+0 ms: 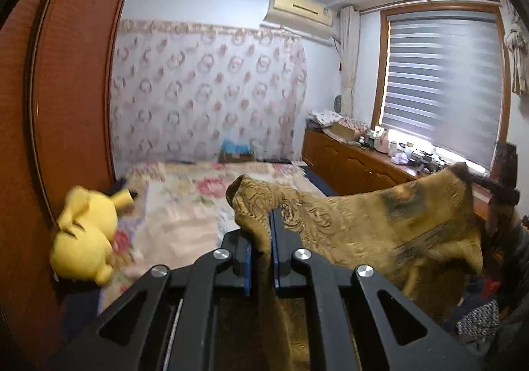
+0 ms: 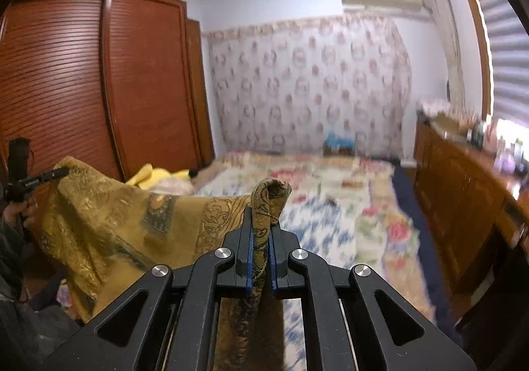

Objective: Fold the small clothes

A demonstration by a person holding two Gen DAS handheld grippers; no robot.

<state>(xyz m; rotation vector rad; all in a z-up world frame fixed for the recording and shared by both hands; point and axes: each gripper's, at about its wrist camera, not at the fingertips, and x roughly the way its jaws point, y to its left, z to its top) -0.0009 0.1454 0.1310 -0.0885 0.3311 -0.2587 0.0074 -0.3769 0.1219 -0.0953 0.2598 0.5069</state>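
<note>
Both grippers, left gripper [image 1: 261, 229] and right gripper [image 2: 261, 225], jaws clamped on woven mustard cloth [image 1: 380, 232], ornate pattern, sagging above blurred floral bed [image 2: 330, 205].

Mustard patterned cloth [image 1: 380, 225] hangs stretched above bed.

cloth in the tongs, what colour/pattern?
Mustard-gold cloth with darker ornate scrollwork and some grey-blue patches; clearest in the left wrist view.

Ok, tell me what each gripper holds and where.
Both grip the mustard patterned cloth: left gripper and right gripper each pinch a bunched top corner.
</note>
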